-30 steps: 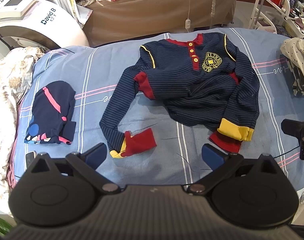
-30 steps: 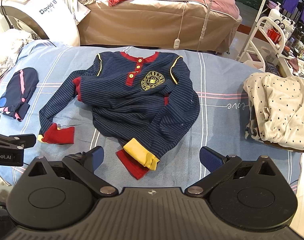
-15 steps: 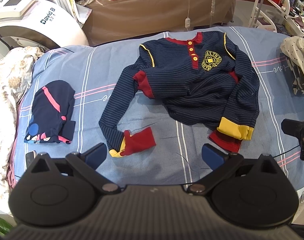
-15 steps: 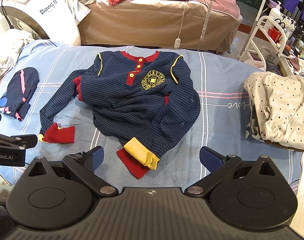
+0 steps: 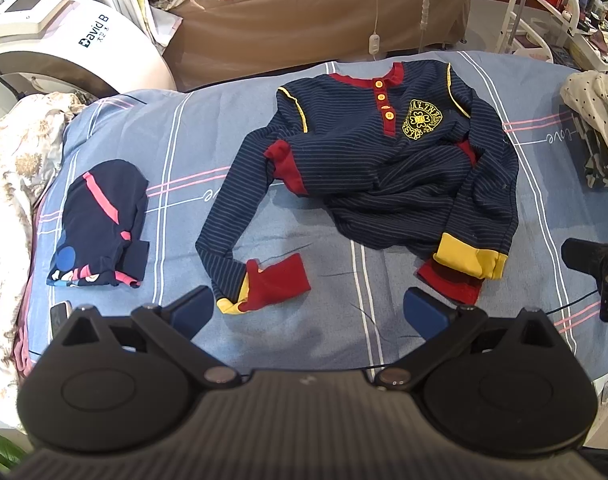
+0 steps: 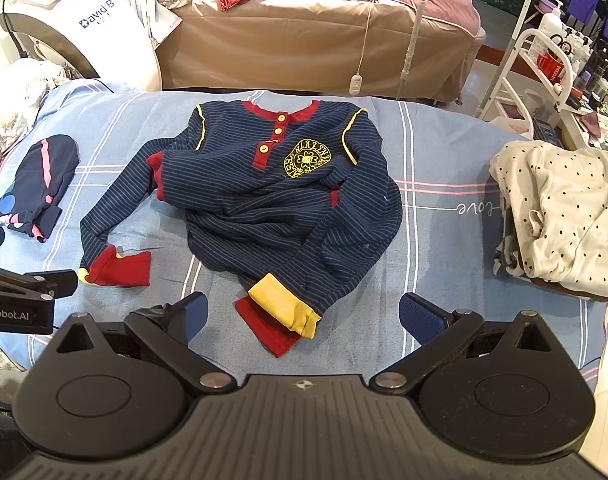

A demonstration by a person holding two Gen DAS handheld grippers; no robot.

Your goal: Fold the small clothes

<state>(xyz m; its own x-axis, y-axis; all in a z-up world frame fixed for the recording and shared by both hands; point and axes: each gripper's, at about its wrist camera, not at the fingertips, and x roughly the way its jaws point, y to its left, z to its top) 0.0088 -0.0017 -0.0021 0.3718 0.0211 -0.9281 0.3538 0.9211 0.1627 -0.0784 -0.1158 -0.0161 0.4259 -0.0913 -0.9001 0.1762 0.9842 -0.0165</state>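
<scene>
While both of my grippers hang wide open and empty over the near edge of the bed (image 5: 264,92), the shirt (image 5: 384,168) lies face up and rumpled in the middle of the sheet, collar at 12 o'clock, hem bunched toward 5. My left gripper (image 5: 308,312) sits just short of the red cuff (image 5: 280,276), which lies at 12 o'clock from it at the end of a sleeve trailing to 7 o'clock of the body. My right gripper (image 6: 300,316) faces the yellow cuff (image 6: 284,304), folded over red fabric at its 12 o'clock. I judge the step in hand is flattening before any fold. To do it well, I would pinch each cuff low, taking one layer only, and draw the sleeves outward so the torso spreads. Then I would tug the hem toward me until the stripes run straight. Grabbing the bunched middle would likely lock the wrinkles in. A folded garment (image 5: 100,220) already rests at 9 o'clock, and a dotted pile (image 6: 564,212) waits at 3 o'clock.
</scene>
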